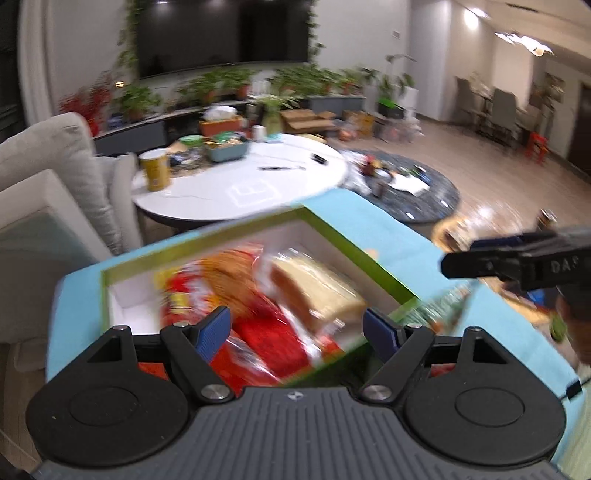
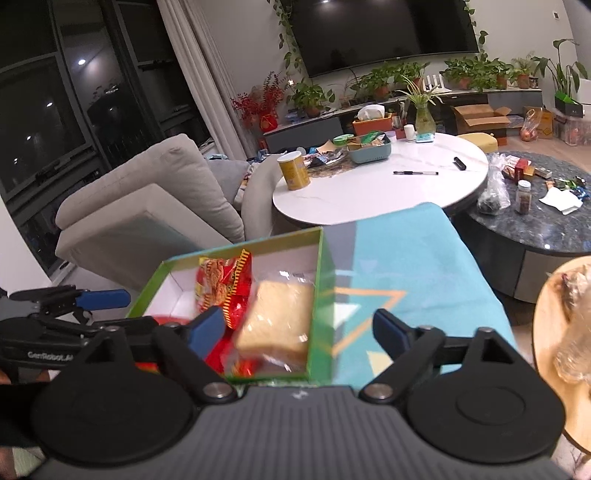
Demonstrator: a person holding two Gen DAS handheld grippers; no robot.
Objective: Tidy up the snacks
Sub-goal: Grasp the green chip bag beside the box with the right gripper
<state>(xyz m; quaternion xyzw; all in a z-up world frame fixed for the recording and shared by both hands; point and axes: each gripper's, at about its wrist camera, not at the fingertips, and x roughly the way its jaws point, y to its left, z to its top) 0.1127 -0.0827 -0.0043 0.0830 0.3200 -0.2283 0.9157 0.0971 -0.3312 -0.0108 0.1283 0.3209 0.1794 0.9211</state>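
Showing wooden tray [image 2: 546, 332], right wrist only

A yellow canister [image 2: 293, 171] and a pen [image 2: 415, 172] sit on the round white tabletop [image 2: 406, 192], beside a grey sofa [image 2: 147, 199]; potted plants [image 2: 391, 79] line the wall beneath a television [image 2: 380, 31].

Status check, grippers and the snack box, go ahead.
Left gripper open, empty. Right gripper open, empty. Green box on blue cloth holds red snack packs and wrapped bread. Nothing blocking.
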